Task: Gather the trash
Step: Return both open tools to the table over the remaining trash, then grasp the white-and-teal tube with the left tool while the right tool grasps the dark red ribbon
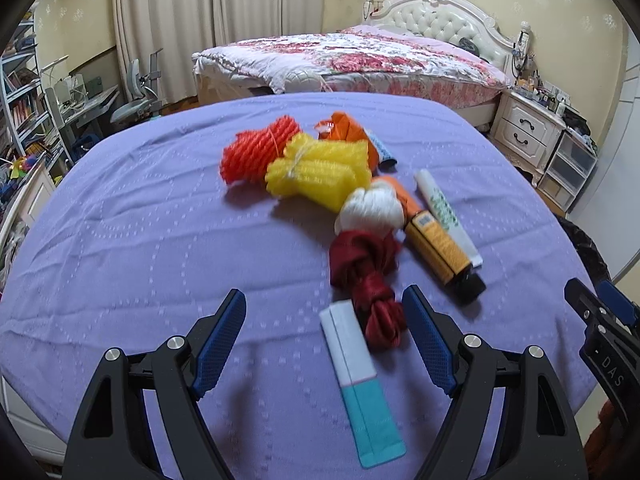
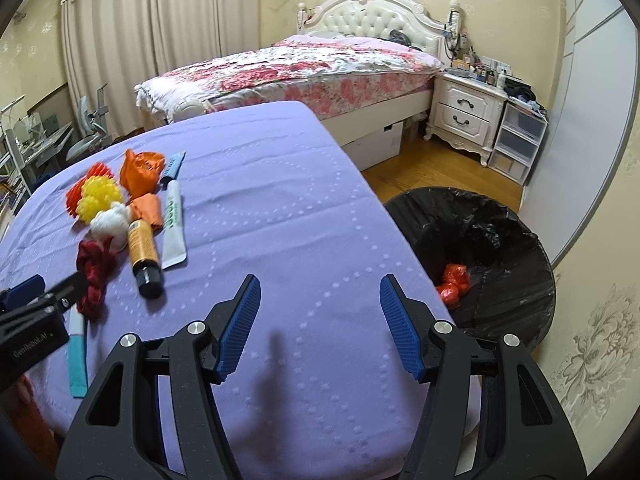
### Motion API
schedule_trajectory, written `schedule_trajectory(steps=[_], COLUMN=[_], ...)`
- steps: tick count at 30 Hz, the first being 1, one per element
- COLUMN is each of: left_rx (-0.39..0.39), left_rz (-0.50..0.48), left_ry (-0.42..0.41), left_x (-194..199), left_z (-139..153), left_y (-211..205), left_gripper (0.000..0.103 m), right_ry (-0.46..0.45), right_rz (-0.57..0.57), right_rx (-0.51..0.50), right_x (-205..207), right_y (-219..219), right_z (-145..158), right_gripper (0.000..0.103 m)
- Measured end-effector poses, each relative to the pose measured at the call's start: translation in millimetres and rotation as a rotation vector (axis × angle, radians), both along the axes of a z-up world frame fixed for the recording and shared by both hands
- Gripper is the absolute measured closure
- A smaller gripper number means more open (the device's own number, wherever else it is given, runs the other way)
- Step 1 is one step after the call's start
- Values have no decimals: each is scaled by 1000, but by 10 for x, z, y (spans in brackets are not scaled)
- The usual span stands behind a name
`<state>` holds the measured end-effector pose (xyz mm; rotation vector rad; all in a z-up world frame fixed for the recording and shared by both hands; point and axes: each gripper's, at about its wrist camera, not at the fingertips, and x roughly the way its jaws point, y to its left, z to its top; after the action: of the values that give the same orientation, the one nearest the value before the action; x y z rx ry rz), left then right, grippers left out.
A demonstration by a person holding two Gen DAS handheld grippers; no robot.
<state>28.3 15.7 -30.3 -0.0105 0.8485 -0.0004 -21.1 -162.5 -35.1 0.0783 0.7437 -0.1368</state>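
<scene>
Left wrist view: the left gripper [image 1: 324, 320] hangs with fingers spread wide and empty over a purple-clothed table [image 1: 140, 240]; the trash pile [image 1: 344, 200] lies mid-table, a flowered bed [image 1: 360, 60] behind the table.

Right wrist view: the right gripper [image 2: 320, 316], wide and empty, hovers above the table's near corner; a black-lined bin [image 2: 500, 240] stands on the floor beside the table, red trash [image 2: 454, 282] inside.

Soft indoor light, heavy fisheye, we're seeing mild blur in the left wrist view.

We're getting even, warm light and no harsh glare. A faint shadow is falling on the purple cloth [image 2: 280, 208] near the right gripper [image 2: 320, 320]. Edges are bending hard, with black vignette corners. The red bundle [image 1: 370, 280] is smearing slightly.
</scene>
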Motion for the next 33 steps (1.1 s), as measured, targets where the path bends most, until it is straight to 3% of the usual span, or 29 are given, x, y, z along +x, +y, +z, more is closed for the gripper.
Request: schedule_trajectory(steps=[10, 18, 26, 33], left_rx=[-14, -4, -37, -62], left_rz=[-13, -24, -28, -34], left_ry=[64, 49, 33, 30], left_x=[-128, -232, -226, -207], left_z=[-159, -161, -136, -131], left_y=[92, 111, 205, 297], left_gripper=[26, 43, 83, 87], right_ry=[-5, 7, 8, 3], right_rz=[32, 42, 46, 60], right_rx=[1, 9, 7, 1], right_x=[-56, -30, -27, -43], right_y=[172, 200, 232, 289], right_z=[-25, -73, -92, -81], right_gripper=[42, 42, 42, 42])
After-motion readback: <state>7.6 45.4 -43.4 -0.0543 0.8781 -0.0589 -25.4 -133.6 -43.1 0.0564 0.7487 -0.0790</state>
